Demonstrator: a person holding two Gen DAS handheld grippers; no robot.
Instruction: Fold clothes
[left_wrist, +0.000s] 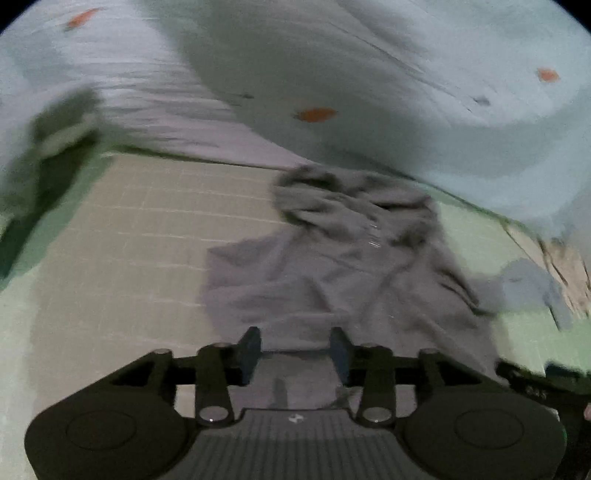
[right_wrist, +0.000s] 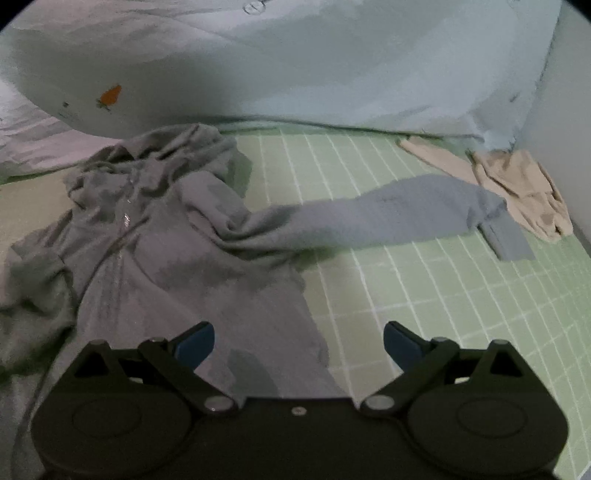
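1. On the bed: green sheet (right_wrist: 424, 280) with a white grid, lighting dim. Pale quilt (right_wrist: 295, 66) with small orange carrot prints bunched along the far edge. White wall (right_wrist: 554, 110) at far right in the right wrist view.
2. Grey zip hoodie (right_wrist: 155, 251) lies crumpled on the sheet, zipper up, hood toward the quilt. One sleeve (right_wrist: 388, 218) stretches out flat to the right; its cuff ends just beside a beige garment (right_wrist: 524, 192) near the wall.
3. Left wrist view is motion-blurred. Same hoodie (left_wrist: 332, 266) sits straight ahead, hem closest to the camera.
4. Left gripper (left_wrist: 295, 350): low over the hem, pointing along the body toward the hood. Jaws partly apart, a moderate gap, nothing between them. Contact with the fabric can't be confirmed from this angle.
5. Right gripper (right_wrist: 299, 343): spread wide, released, holding nothing. It hovers over the hoodie's lower right edge; left finger over grey cloth, right finger over bare sheet.
6. Edge of the right gripper's black body (left_wrist: 546, 387) shows at the lower right of the left wrist view, so the two tools are near each other.
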